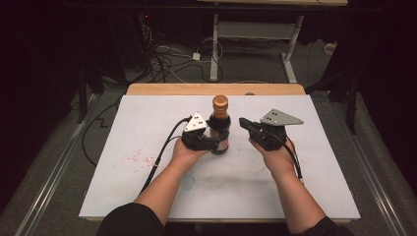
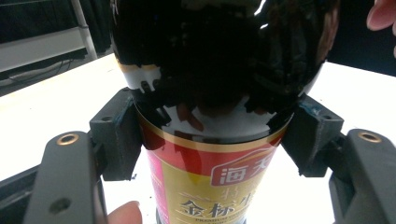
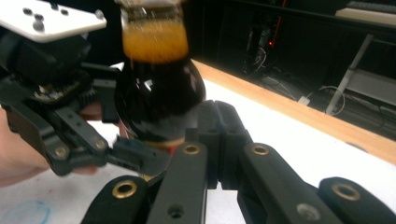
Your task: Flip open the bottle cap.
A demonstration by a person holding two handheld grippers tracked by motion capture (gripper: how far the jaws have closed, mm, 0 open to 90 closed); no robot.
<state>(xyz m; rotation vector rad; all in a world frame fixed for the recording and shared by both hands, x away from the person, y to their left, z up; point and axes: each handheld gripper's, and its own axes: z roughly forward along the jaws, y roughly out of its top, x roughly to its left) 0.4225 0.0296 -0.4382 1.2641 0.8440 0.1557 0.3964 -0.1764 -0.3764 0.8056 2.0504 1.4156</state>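
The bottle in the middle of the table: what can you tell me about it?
The bottle is dark glossy glass with a gold cap and a red and gold label printed with Chinese characters. It stands upright on the white table. The left gripper clamps its body from both sides; the right gripper, shut, sits just beside it.

Right gripper (image 3: 219, 140) (jaws together) beside gripped bottle (image 3: 159, 93).
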